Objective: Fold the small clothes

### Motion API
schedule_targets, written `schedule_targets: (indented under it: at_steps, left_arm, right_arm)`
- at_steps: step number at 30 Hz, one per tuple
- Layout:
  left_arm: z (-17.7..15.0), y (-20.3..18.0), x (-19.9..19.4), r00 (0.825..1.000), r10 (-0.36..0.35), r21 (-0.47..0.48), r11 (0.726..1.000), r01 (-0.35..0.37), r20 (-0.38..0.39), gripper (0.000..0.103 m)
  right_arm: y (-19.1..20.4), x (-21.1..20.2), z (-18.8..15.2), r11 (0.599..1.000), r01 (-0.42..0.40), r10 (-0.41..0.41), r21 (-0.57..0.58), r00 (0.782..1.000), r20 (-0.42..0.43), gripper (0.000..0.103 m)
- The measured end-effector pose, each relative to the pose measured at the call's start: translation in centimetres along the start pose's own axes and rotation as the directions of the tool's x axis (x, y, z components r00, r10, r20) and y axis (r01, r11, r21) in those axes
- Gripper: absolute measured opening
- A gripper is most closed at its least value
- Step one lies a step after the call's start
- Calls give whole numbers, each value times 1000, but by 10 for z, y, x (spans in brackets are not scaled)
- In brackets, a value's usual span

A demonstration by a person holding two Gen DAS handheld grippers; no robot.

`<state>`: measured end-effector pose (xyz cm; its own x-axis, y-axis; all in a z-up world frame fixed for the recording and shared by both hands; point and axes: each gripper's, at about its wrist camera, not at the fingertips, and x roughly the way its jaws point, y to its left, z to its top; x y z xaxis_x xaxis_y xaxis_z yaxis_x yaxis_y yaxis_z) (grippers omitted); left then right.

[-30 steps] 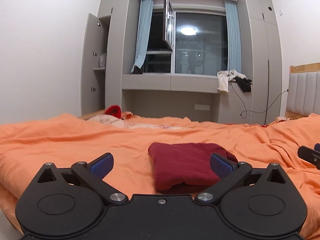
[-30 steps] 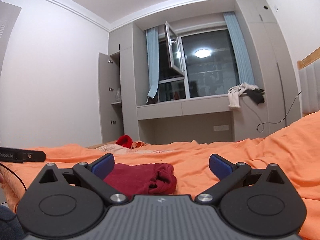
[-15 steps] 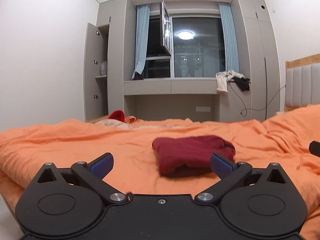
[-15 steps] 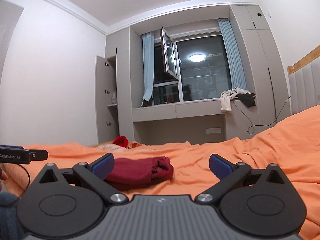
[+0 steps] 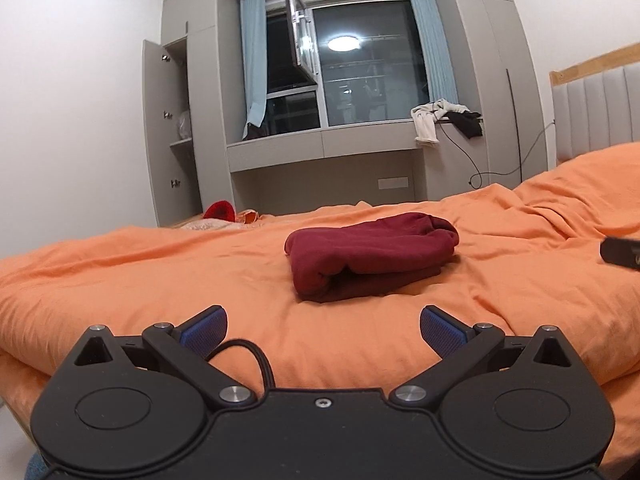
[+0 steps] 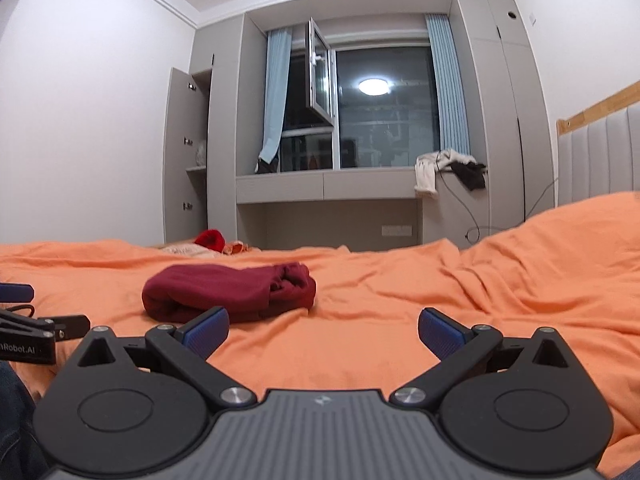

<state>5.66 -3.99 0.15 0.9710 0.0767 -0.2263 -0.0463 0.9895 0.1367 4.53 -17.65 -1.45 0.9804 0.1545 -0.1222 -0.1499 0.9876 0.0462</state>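
A dark red garment [image 5: 370, 254] lies folded into a compact bundle on the orange bedcover [image 5: 120, 280]. My left gripper [image 5: 323, 326] is open and empty, low over the bed, apart from the bundle and nearer than it. My right gripper [image 6: 323, 326] is open and empty, with the same bundle [image 6: 230, 290] ahead and to its left. The left gripper's tip shows at the left edge of the right wrist view [image 6: 44, 326]. The right gripper's tip shows at the right edge of the left wrist view [image 5: 620, 254].
More clothes, one bright red [image 5: 219, 211], lie at the bed's far edge. A window bench with draped clothes [image 5: 444, 118] and an open wardrobe [image 5: 168, 132] stand behind. A padded headboard [image 5: 596, 112] is at the right.
Both grippers have drawn back from the folded garment and tilted upward a little. The bundle now lies farther ahead of the fingers. Both stayed open.
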Motion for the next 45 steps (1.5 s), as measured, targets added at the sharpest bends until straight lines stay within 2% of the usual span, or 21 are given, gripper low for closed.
schedule_targets:
  at_steps: [7,45]
  left_arm:
    - [-2,11,7,999,2,-59,998,-4,-35,103]
    - [-4,15,8,999,11,-69,998,-14,-46,103]
  right_arm:
    - [0,3,-5,1000,-5,5,-1,1000,-22,103]
    - [2,5,-6,1000,-8,7,-16,1000,-29,103]
